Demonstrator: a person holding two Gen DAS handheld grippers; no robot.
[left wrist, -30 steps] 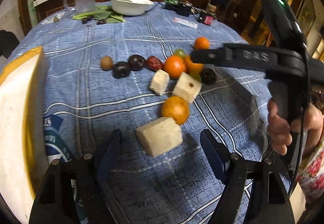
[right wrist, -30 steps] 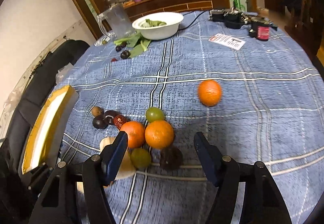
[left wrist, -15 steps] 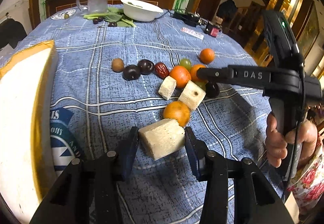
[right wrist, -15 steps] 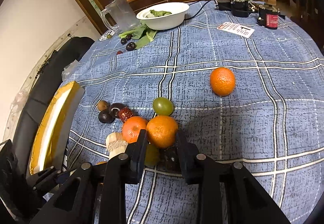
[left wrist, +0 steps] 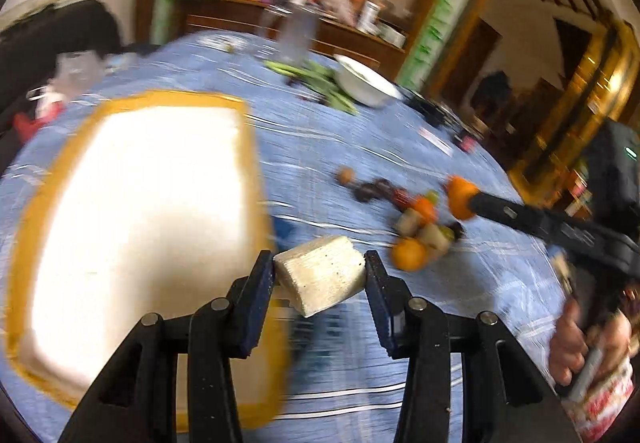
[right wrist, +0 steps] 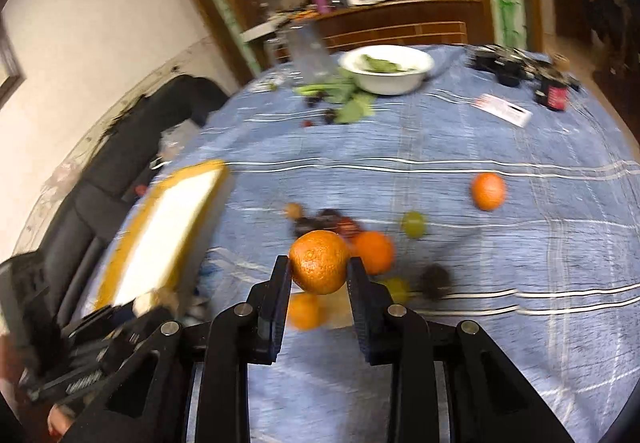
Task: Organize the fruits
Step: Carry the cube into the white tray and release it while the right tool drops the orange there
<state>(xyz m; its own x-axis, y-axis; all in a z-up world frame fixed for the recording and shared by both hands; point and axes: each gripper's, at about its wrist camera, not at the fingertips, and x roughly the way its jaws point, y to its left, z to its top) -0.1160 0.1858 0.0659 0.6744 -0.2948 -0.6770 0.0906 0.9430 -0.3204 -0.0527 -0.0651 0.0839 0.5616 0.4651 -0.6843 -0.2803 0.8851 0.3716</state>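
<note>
Blue checked cloth [right wrist: 480,131] streaks with motion blur. Left gripper [left wrist: 320,275] clamps the pale cut chunk [left wrist: 320,285] beside the yellow-rimmed tray [left wrist: 248,147] — probably its destination. Right gripper [right wrist: 318,269] pinches an orange [right wrist: 319,261] above the remaining fruit pile [right wrist: 360,243], clear for carrying.

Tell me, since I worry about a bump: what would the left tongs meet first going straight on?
Probably bare tablecloth. The left tongs, shut on the pale chunk, point just right of the tray; blur leaves depth unclear.
</note>
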